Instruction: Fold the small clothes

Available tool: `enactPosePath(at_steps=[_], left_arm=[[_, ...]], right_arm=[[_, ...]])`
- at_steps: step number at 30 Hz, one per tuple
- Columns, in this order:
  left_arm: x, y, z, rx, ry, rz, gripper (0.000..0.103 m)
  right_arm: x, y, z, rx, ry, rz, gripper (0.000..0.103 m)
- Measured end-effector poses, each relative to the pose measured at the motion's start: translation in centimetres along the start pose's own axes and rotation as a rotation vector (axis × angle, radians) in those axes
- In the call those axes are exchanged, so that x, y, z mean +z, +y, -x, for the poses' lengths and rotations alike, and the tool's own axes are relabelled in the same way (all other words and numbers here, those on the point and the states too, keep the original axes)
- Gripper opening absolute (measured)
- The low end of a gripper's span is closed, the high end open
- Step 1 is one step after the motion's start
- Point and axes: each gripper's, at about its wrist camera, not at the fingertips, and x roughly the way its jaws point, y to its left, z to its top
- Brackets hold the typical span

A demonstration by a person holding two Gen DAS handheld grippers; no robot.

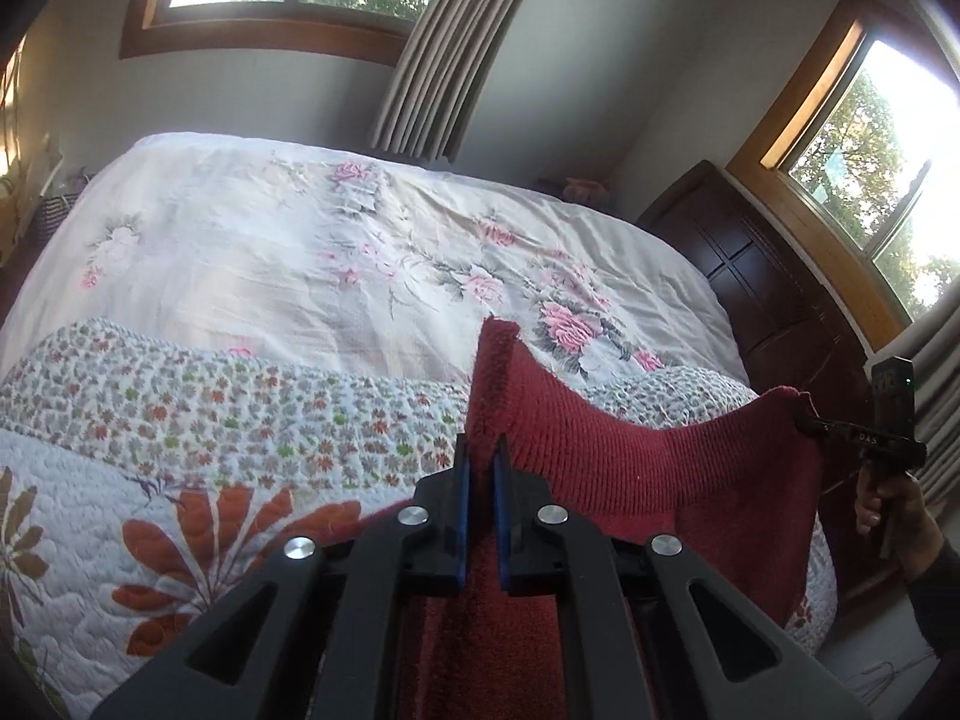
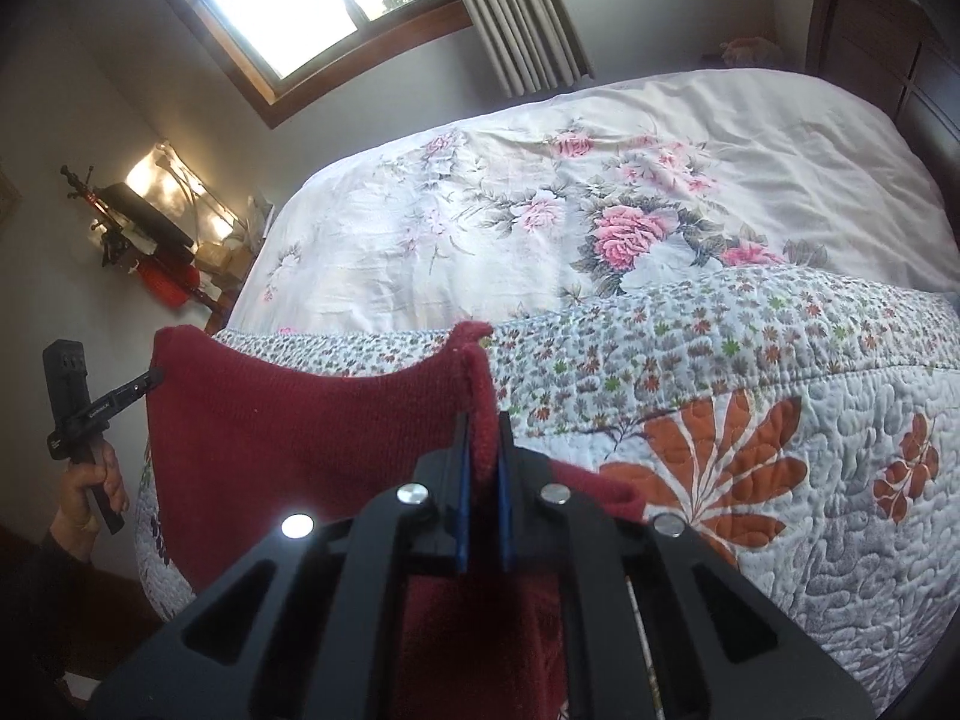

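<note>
A dark red knitted garment hangs stretched between both grippers above the near edge of the bed. My left gripper is shut on one top corner, which sticks up between its blue pads. My right gripper is shut on the other top corner of the red garment. In the left wrist view the right gripper shows at the far right, pinching the cloth, with a hand on its handle. The right wrist view has the left gripper at the far left, gripped by a hand. The garment's lower part drops out of view.
The bed carries a quilt with orange leaves and small flowers, and beyond it a white sheet with pink roses. A dark wooden headboard stands at the right, curtains and windows behind. A cluttered side table sits left of the bed.
</note>
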Motion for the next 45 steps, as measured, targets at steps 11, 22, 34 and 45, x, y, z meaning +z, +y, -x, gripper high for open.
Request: enactPosePath(at_steps=[11, 22, 34, 45], left_arm=[[-0.5, 6.2, -8.4, -0.026, 0.175, 0.203, 0.006], [0.6, 7.6, -10.1, 0.024, 0.191, 0.213, 0.006], [-3.4, 5.5, -1.7, 0.076, 0.133, 0.157, 0.038], [-16.8, 0.2, 0.2, 0.196, 0.296, 0.017, 0.053]], right_arm=[[0.9, -4.1, -7.2, -0.032, 0.121, -0.113, 0.006], [2.4, -5.0, -9.7, -0.062, 0.126, -0.117, 0.006], [-4.8, -5.8, -1.2, 0.017, 0.061, -0.172, 0.035], [-17.7, -4.3, 2.0, 0.042, 0.205, -0.233, 0.052]])
